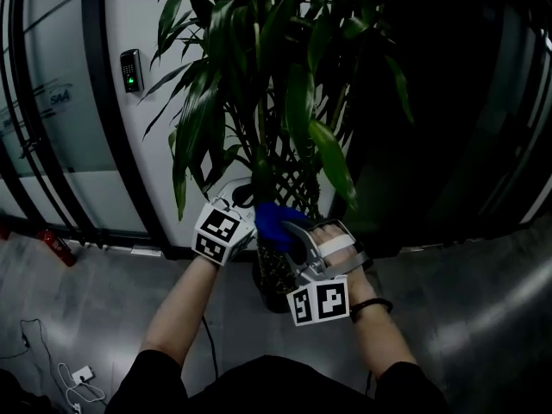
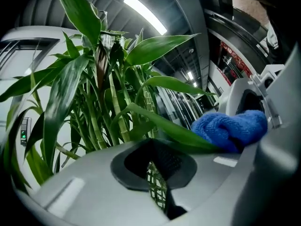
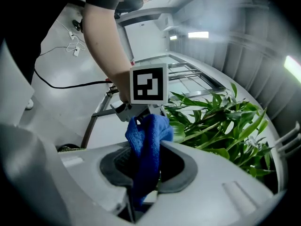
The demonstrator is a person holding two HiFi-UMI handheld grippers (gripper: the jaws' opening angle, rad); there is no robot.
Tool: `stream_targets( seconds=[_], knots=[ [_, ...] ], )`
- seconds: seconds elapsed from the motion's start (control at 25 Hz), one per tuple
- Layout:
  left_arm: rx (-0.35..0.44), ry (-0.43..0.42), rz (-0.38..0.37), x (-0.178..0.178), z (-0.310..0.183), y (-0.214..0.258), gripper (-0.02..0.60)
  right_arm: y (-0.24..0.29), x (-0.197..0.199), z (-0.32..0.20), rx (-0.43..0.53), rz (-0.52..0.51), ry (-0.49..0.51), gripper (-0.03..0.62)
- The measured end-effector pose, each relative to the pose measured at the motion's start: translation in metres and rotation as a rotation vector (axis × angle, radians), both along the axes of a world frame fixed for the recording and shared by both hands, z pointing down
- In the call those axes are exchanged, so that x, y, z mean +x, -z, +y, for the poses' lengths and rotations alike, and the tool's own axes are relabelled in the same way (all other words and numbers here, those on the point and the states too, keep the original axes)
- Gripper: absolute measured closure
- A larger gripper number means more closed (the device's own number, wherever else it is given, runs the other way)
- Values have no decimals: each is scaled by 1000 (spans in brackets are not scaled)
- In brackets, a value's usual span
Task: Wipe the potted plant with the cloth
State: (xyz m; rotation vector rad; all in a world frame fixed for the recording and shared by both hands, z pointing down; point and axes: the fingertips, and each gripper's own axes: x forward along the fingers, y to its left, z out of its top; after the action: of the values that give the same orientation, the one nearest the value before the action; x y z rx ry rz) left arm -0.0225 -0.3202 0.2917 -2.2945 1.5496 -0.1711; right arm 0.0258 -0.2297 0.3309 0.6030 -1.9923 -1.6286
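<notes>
Right gripper (image 3: 143, 169): jaws clamped on bunched blue terry cloth (image 3: 146, 142); soft, light, likely secure at mid-fold. Cloth sits low among long glossy leaves of tall green potted plant (image 1: 259, 84), above dark lattice pot (image 1: 274, 276). Left gripper (image 2: 157, 169): jaws nearly together, nothing between them; narrow green leaf (image 2: 171, 127) crosses just beyond its tips and reaches cloth. Leaves look thin, springy, probably tear-prone: best supported from beneath, wiped lengthwise.

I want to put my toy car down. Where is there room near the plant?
Bare grey floor left of the pot, between the wall and the white cables. More bare floor right of the pot. Crowded above the pot: leaves, blue cloth, left tool, right tool.
</notes>
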Motion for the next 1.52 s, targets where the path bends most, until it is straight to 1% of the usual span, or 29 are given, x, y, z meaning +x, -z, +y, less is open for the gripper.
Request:
stream_targets(
  seconds=[0.16, 0.28, 0.44, 0.52, 0.68, 0.76, 0.88, 1.0, 1.08, 1.16, 1.2, 1.24, 1.32, 1.44, 1.52],
  knots=[
    [-5, 31, 40, -6, 1, -4, 575, -18, 5, 5, -29, 17, 18, 507],
    [-19, 62, 70, -14, 6, -14, 575, -37, 7, 11, -70, 20, 34, 508],
    [-49, 88, 82, -18, 11, -28, 575, -57, 13, 13, -131, 24, 63, 508],
    [-54, 96, 91, -20, 19, -36, 575, -64, 18, 9, -165, 8, 73, 507],
    [-70, 169, 113, -35, 38, -53, 575, -70, 28, -1, -272, -88, 84, 508],
    [-69, 196, 129, -41, 48, -58, 575, -68, 34, -6, -354, -160, 96, 508],
    [-63, 222, 176, -52, 64, -65, 575, -65, 42, -15, -495, -276, 108, 507],
    [-61, 257, 203, -59, 81, -72, 575, -61, 48, -21, -596, -380, 125, 507],
    [-62, 279, 220, -62, 95, -78, 575, -58, 47, -20, -682, -500, 180, 507],
    [-62, 304, 243, -66, 112, -85, 575, -59, 45, -17, -798, -637, 234, 507],
    [-64, 317, 251, -68, 120, -90, 575, -64, 44, -18, -851, -684, 246, 507],
    [-67, 328, 258, -70, 127, -95, 575, -73, 41, -19, -895, -709, 246, 508],
    [-74, 350, 271, -77, 137, -105, 575, -89, 32, -17, -945, -703, 235, 507],
    [-76, 378, 290, -98, 147, -118, 575, -102, 9, -6, -965, -649, 245, 507],
    [-63, 380, 296, -118, 150, -121, 575, -105, -10, 1, -951, -631, 249, 508]
  ],
)
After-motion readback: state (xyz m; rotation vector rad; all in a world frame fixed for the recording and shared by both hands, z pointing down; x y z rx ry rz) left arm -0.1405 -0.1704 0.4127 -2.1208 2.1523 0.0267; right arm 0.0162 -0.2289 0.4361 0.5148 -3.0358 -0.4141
